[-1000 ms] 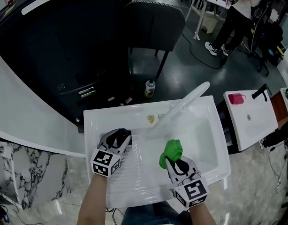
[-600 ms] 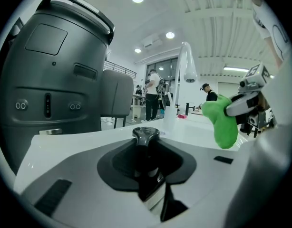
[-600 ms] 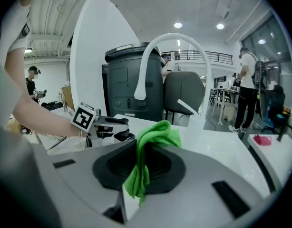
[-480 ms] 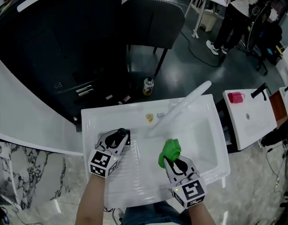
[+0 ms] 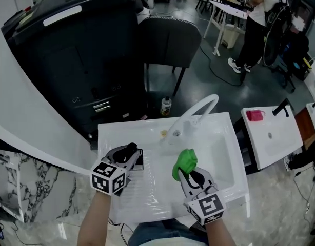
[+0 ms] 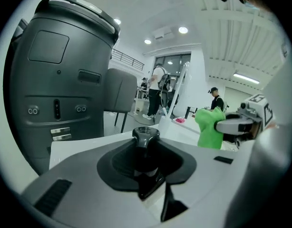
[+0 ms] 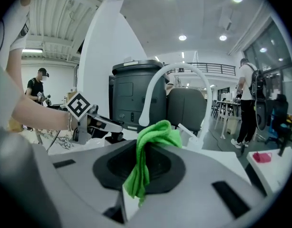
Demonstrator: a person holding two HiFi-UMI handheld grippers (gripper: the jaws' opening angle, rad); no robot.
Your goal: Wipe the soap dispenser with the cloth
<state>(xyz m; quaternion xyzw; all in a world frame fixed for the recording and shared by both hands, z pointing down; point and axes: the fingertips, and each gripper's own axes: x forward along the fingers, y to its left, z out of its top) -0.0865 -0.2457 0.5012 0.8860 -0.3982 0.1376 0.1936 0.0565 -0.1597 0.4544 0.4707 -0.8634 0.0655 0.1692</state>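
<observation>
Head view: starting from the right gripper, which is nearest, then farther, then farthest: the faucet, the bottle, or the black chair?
1. Faucet, at the sink's back edge.
2. Bottle, on the floor just beyond.
3. Black chair, farthest, top centre.

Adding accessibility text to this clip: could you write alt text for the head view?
Over a white sink, the left gripper clamps a black soap dispenser and the right gripper clamps a bunched green cloth, the two held apart. A pale curved faucet arcs behind them, and a dark chair stands beyond.
</observation>
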